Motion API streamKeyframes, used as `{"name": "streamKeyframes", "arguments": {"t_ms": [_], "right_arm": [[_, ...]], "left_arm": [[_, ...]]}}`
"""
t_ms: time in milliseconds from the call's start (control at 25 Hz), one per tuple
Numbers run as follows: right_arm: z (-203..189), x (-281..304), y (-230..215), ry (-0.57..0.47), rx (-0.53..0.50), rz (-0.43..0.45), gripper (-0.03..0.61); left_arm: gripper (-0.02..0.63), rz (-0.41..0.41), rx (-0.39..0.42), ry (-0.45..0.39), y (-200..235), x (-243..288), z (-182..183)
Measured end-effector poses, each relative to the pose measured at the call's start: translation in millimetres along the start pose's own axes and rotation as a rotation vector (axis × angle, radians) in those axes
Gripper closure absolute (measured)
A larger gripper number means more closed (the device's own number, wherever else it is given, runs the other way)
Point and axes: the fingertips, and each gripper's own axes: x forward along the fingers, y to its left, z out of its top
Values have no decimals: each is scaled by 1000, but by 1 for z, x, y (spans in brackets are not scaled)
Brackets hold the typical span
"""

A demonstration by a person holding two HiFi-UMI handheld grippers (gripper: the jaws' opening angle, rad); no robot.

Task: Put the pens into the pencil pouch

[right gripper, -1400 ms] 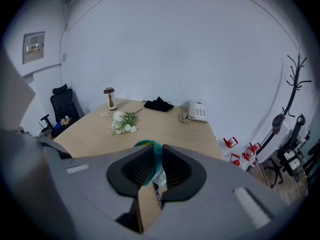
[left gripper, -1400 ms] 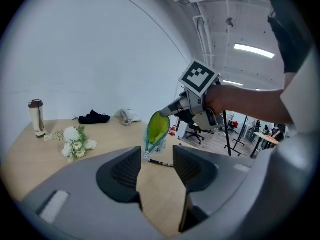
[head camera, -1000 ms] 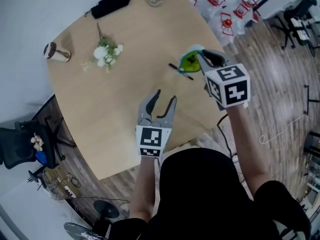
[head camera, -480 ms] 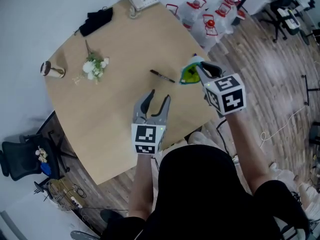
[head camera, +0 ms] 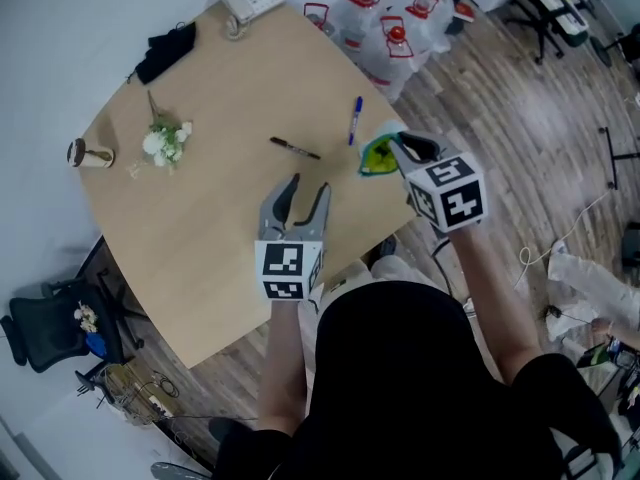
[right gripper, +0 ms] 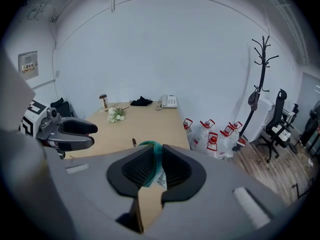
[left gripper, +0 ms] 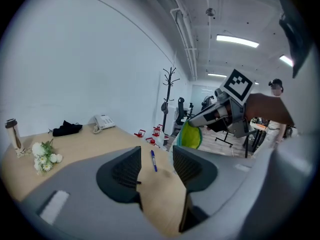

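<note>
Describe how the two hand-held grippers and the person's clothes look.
Both the left gripper and right gripper are grey, with two curved jaws lined by black ribbed pads. Each carries a white cube bearing black square markers. The person wears a black top.

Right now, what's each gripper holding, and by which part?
Right gripper pinches the pouch by its teal rim; left gripper is open, holding nothing.
</note>
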Motion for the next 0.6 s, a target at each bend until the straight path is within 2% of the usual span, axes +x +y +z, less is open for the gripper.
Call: {"name": "streamKeyframes", "arguments": {"t_ms": [280, 600], "right_arm": [[-27, 2, -16, -8, 31, 33, 518], [-52, 10, -27, 29, 82, 27, 518]], "left_arm": [[416, -13, -3, 41, -16, 33, -13], [416, -24, 14, 76, -15, 77, -33]]}}
